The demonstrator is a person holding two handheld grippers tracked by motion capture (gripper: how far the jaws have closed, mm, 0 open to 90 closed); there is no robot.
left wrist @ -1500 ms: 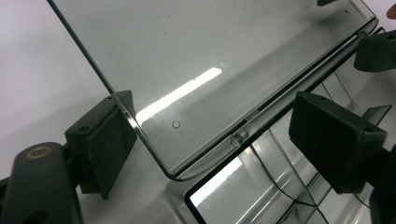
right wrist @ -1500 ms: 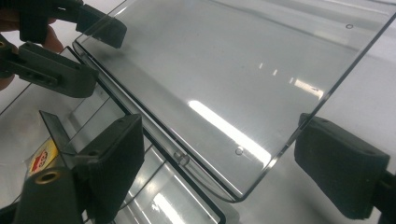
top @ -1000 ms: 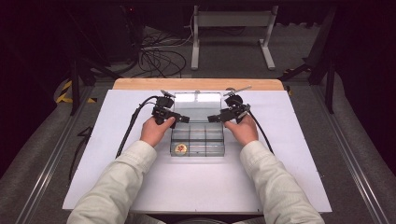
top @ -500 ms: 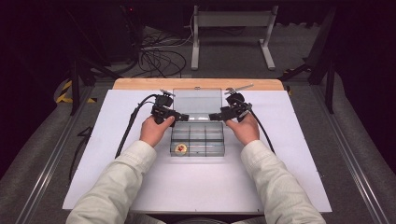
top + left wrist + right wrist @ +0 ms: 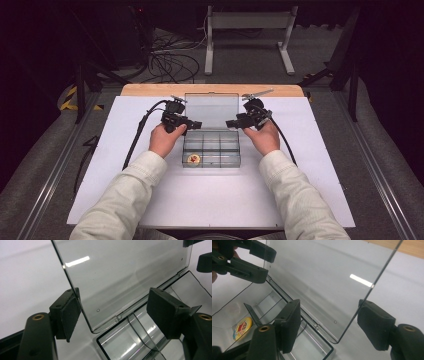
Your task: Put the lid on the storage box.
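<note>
A clear plastic compartment box (image 5: 211,150) sits mid-table with its lid (image 5: 211,111) raised at the back. A round yellow-and-red badge (image 5: 193,159) lies in its front left compartment, the badge (image 5: 242,327) showing through the wall. My left gripper (image 5: 195,125) is at the lid's left edge. In the left gripper view the lid (image 5: 120,277) runs between the left gripper's (image 5: 117,312) jaws, which have just been closing; one pad (image 5: 70,312) touches the edge, the other stands clear. My right gripper (image 5: 230,123) straddles the lid's right corner (image 5: 337,340); the right gripper's (image 5: 332,325) jaws have just been closing, with a gap left.
The box rests on a white board (image 5: 300,190) with a wooden strip (image 5: 150,90) along its far edge. Black cables trail from both grippers over the board. Beyond the table, cables (image 5: 170,65) and a metal stand (image 5: 250,30) are on the floor.
The lid's top edge sits a little higher than one second ago, so the lid looks more upright. Both hands stay by the box's back corners.
</note>
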